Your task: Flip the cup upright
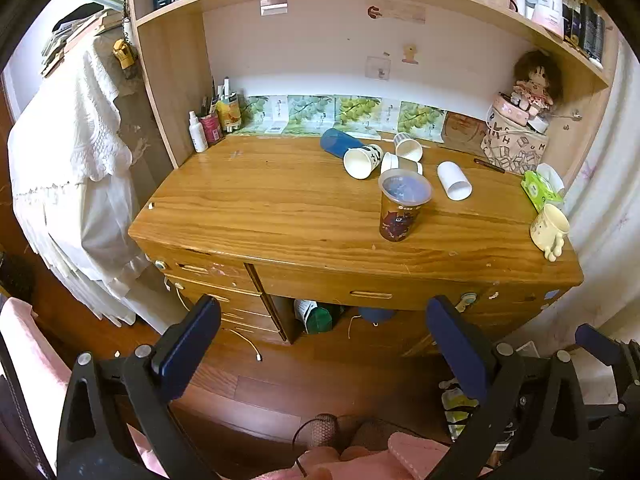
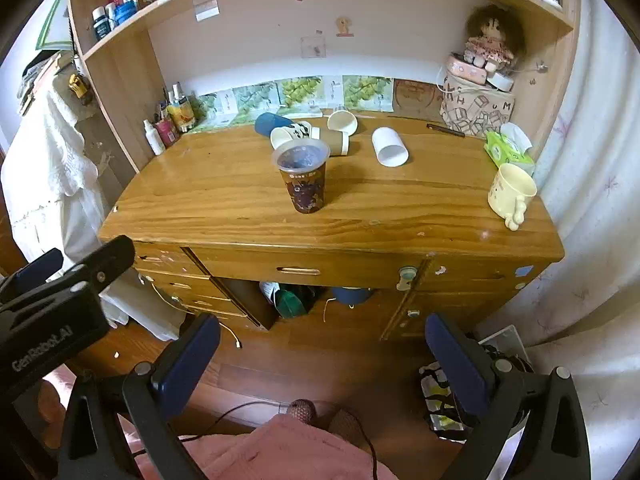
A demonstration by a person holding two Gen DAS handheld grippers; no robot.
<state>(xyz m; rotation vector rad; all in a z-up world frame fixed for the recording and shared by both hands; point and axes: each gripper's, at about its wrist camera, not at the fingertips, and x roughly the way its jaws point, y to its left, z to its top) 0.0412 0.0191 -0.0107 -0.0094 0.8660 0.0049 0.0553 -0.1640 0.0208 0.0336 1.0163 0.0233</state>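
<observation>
Several cups lie on their sides at the back of the wooden desk (image 1: 280,208): a blue cup (image 1: 336,142), a white cup with black print (image 1: 362,161), a brown-sleeved cup (image 1: 400,165), a paper cup (image 1: 408,147) and a plain white cup (image 1: 454,181). A dark printed plastic cup (image 1: 402,208) stands upright in front of them, also in the right wrist view (image 2: 303,174). A cream mug (image 2: 510,194) stands at the right edge. My left gripper (image 1: 324,340) and right gripper (image 2: 322,350) are open and empty, well short of the desk, above the floor.
A doll (image 2: 490,40) on boxes and a green tissue pack (image 2: 508,148) stand at the desk's back right. Bottles and a pen holder (image 1: 212,124) stand at the back left. Shelves hang above. White cloth (image 1: 72,168) hangs at the left. Drawers face me.
</observation>
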